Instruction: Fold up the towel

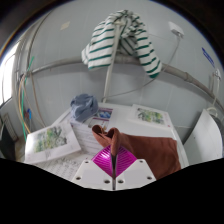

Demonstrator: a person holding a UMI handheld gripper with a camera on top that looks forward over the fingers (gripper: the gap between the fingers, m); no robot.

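The brown towel (150, 151) lies on the white table (85, 165) just ahead of and to the right of my fingers. My gripper (113, 152) is shut, its magenta pads (105, 160) pressed together on an edge of the towel, which rises in a raised fold above the fingertips. The rest of the towel spreads flat to the right of the fingers.
A green-and-white striped cloth (122, 40) hangs from a rail at the back. A grey-blue cloth (84, 104) lies beyond the towel. Printed sheets lie to the left (50, 140) and far right (150, 115). A white object (205, 135) stands at the right.
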